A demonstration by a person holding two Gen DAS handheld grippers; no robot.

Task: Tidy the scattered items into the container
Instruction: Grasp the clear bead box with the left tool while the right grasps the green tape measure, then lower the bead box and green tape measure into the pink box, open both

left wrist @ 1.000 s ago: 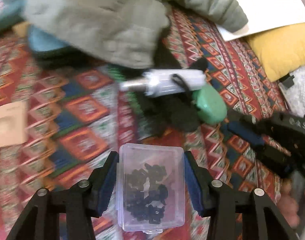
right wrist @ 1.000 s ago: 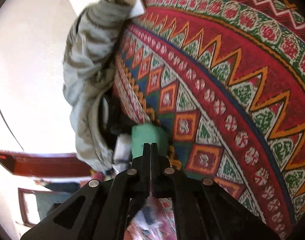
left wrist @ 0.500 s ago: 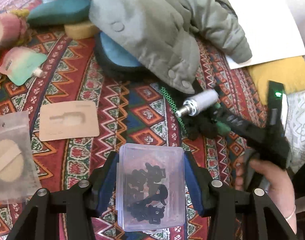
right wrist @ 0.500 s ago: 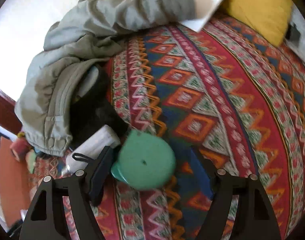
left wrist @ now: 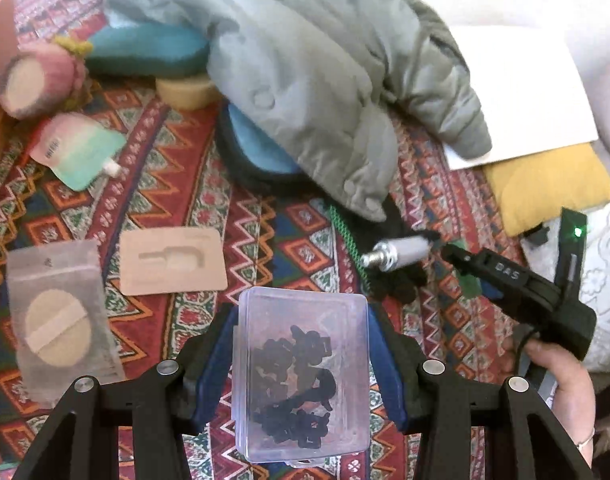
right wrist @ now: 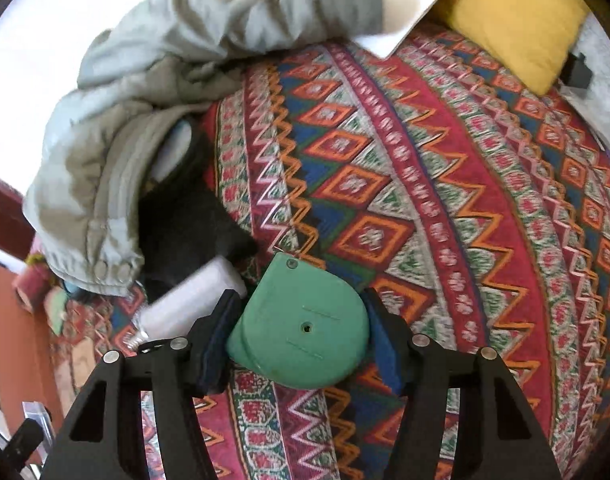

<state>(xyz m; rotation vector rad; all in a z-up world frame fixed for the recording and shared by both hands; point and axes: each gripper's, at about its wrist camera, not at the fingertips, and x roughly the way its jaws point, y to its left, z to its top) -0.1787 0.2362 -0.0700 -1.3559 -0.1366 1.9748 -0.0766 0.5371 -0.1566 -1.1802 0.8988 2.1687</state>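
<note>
Since a second ago both hands have pulled up and back, so more of the patterned bedspread (left wrist: 177, 184) shows; right gripper (right wrist: 301, 332) went from fully closed to wide and has just been closing again, its fingers (right wrist: 219, 336) now flanking the green tape-measure-like case (right wrist: 301, 328), pads at its sides, looks gripped. Left gripper (left wrist: 301, 364) unchanged, fingers (left wrist: 213, 364) clamped on the clear plastic box (left wrist: 301, 372) of small black parts, held above the bedspread. Step in hand: picking up the green case. Container isn't clearly identifiable, possibly the orange edge at far left. Next: confirm the grip, lift clear of the grey cylinder (right wrist: 193, 300) and jacket (right wrist: 177, 60), carry both items over
</note>
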